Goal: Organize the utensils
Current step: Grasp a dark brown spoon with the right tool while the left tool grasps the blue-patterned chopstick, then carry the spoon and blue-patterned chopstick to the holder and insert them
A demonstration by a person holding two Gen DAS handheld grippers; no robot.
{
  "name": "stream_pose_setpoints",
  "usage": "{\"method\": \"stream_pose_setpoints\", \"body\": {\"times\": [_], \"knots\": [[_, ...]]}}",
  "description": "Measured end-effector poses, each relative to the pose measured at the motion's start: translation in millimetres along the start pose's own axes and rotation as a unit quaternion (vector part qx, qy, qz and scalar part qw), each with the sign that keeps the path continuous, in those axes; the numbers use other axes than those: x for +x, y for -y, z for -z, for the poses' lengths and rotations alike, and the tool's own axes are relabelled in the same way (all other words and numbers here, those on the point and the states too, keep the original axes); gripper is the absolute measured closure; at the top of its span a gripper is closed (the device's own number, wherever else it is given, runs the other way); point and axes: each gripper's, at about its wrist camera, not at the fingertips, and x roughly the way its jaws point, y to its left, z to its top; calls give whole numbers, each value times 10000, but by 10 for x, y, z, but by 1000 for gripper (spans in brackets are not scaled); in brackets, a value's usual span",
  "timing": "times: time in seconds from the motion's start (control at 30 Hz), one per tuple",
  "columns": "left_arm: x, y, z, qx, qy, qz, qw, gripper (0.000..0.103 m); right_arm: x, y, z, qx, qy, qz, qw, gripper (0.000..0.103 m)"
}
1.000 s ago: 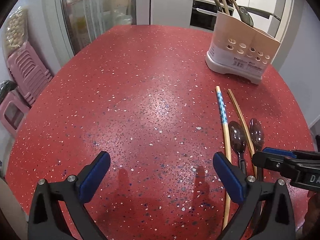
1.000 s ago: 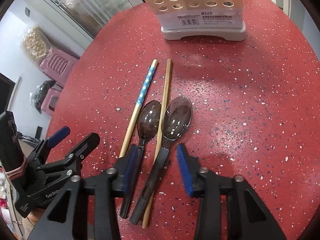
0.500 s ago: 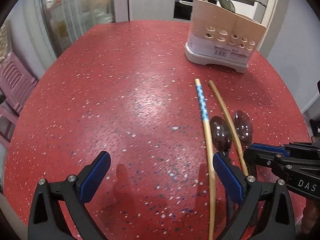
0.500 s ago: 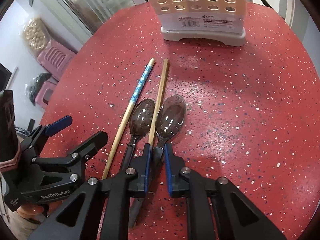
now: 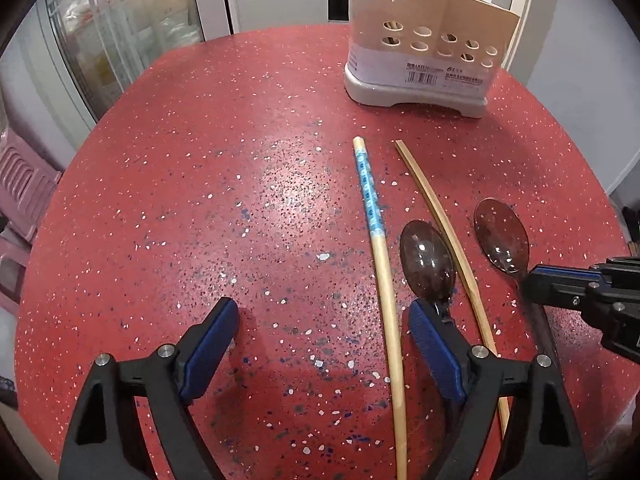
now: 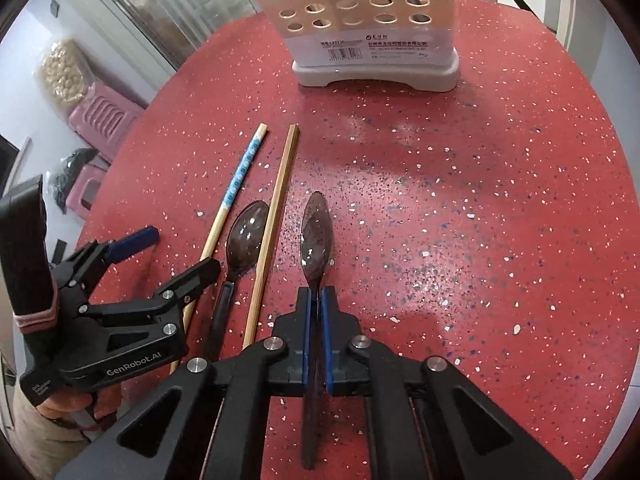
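Two blue-padded fingers (image 6: 325, 320) of the right gripper (image 6: 316, 300) pinch the handle of a dark spoon (image 6: 316, 232), bowl turned on edge. Spread wide, the left gripper (image 5: 320, 344) straddles a blue-patterned chopstick (image 5: 380, 264) on the red desk (image 5: 200, 200). Beside it lie a second spoon (image 5: 428, 260) and plain chopstick (image 5: 440, 216), with the utensil holder (image 5: 424, 60) further back.

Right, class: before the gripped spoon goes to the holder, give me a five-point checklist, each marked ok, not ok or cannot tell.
1. Right gripper shut on the held spoon at its neck: ok.
2. Held spoon clear of the plain chopstick: ok.
3. Left gripper open, holding nothing: ok.
4. Table between spoon and utensil holder free of obstacles: ok.
5. Free slot in the holder: cannot tell, its top is out of view.
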Motion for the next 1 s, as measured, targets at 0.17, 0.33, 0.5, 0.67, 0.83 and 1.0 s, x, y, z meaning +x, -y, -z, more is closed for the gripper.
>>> {"method": "stream_pose_setpoints", "body": {"times": [0.17, 0.33, 0.5, 0.67, 0.83, 1.0], "knots": [[26, 22, -85, 95, -2, -57, 9999, 0, 57, -78, -1, -124, -124, 139, 9997, 88], [66, 6, -190, 170, -33, -31, 9998, 0, 84, -211, -31, -408, -191, 422, 9981, 83], [69, 55, -280, 266, -128, 197, 9994, 12, 102, -295, -39, -611, -231, 609, 9960, 86], [10, 151, -327, 552, -185, 403, 9975, 47, 100, -213, -44, -543, -154, 411, 9976, 91], [-49, 175, -308, 314, -50, 568, 9979, 70, 20, 3, -5, -238, -23, -12, 9997, 91], [-195, 150, -210, 40, 252, 632, 9977, 70, -176, 209, 23, -126, 253, -396, 9988, 91]]}}
